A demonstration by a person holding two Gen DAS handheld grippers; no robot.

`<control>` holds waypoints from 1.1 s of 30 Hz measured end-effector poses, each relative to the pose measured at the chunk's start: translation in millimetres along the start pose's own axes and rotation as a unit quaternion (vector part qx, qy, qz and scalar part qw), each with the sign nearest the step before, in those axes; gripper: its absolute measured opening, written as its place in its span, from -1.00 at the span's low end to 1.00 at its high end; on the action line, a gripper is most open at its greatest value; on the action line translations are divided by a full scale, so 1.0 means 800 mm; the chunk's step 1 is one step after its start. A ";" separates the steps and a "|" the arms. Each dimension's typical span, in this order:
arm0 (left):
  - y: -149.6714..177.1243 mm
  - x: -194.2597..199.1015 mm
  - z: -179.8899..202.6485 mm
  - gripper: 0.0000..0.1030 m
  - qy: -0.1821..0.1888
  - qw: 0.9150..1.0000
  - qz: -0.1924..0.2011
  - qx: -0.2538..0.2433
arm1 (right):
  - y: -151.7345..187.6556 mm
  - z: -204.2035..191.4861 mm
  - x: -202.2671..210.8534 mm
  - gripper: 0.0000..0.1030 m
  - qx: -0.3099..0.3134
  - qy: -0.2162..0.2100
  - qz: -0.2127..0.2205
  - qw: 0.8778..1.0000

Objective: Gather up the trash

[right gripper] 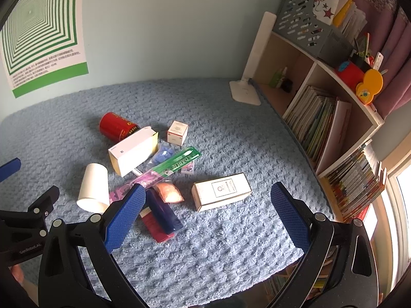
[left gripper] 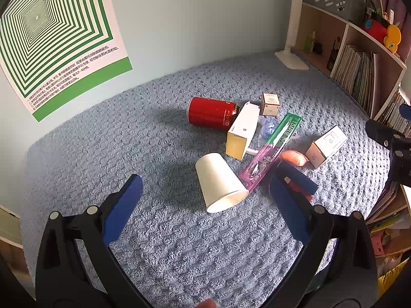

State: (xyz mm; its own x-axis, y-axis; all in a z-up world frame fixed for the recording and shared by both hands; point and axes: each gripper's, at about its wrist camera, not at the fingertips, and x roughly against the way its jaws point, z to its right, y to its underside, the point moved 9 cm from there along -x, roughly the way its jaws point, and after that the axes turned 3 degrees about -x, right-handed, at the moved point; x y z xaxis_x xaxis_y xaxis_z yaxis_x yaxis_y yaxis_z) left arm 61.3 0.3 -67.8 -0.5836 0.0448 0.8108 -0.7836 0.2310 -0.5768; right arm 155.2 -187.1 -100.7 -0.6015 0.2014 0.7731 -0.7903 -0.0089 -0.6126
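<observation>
Trash lies in a heap on the blue textured mat (left gripper: 159, 243). A white paper cup (left gripper: 218, 182) lies on its side, mouth toward me. Behind it are a red can (left gripper: 210, 113), a long white box (left gripper: 242, 131), a small white box (left gripper: 269, 104), a green and pink toothbrush pack (left gripper: 273, 148), an orange packet (left gripper: 294, 157), a dark blue tube (left gripper: 298, 177) and a white carton (left gripper: 326, 146). My left gripper (left gripper: 205, 184) is open above the mat, with the cup between its fingers. My right gripper (right gripper: 208, 195) is open near the white carton (right gripper: 222, 191).
A wooden bookshelf (right gripper: 334, 128) full of books stands along the right. A white desk lamp (right gripper: 250, 59) stands at the back right corner of the mat (right gripper: 231, 256). A green striped poster (left gripper: 46, 30) hangs on the wall. The mat's near edge drops off below.
</observation>
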 end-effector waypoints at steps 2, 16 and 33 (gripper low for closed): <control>0.000 0.000 0.000 0.87 0.001 1.000 0.001 0.001 | -0.001 -0.001 0.000 0.89 0.000 0.000 0.000 1.000; -0.002 0.001 -0.001 0.87 0.001 1.000 0.001 0.004 | -0.001 -0.002 0.002 0.89 -0.003 -0.001 0.000 1.000; 0.001 -0.008 -0.004 0.87 -0.002 1.000 -0.006 0.010 | 0.000 -0.003 -0.008 0.88 0.001 -0.005 -0.009 1.000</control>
State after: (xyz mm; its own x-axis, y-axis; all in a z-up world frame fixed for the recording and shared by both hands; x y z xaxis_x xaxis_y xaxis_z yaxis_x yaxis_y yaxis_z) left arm 65.2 3.6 -73.0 -0.5754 0.0391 0.8169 -0.7940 0.2126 -0.5695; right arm 159.4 -185.8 -106.6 -0.5879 0.1924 0.7857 -0.8014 -0.0067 -0.5980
